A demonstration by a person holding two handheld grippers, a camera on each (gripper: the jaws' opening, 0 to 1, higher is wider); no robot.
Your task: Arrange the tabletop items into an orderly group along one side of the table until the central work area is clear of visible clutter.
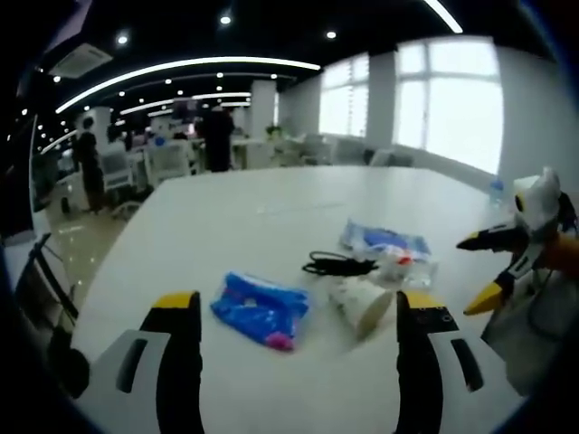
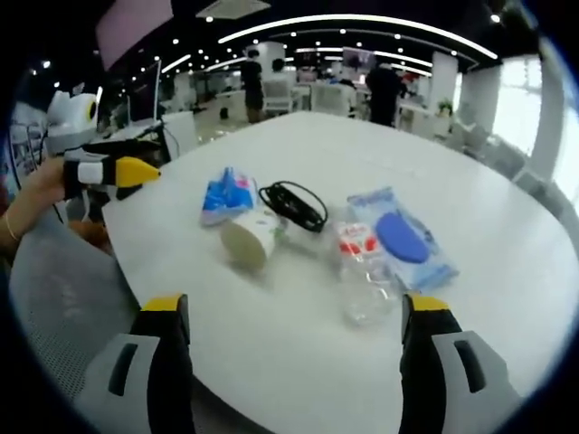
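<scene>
Lying on its side mid-counter [image 1: 226,226], mouth toward the left claw [image 1: 297,318], the paper cup [image 1: 360,303] sits just ahead between its apart jaws; the right claw [image 2: 294,318], equally apart, hovers farther back.

The left gripper [image 1: 298,316] and the right gripper [image 2: 297,316] both hover with fingers spread wide and nothing between them, and a hand [image 2: 41,194] grips the left gripper at the right gripper view's left edge.

White table [image 2: 507,271], blue packet [image 1: 261,309]
</scene>
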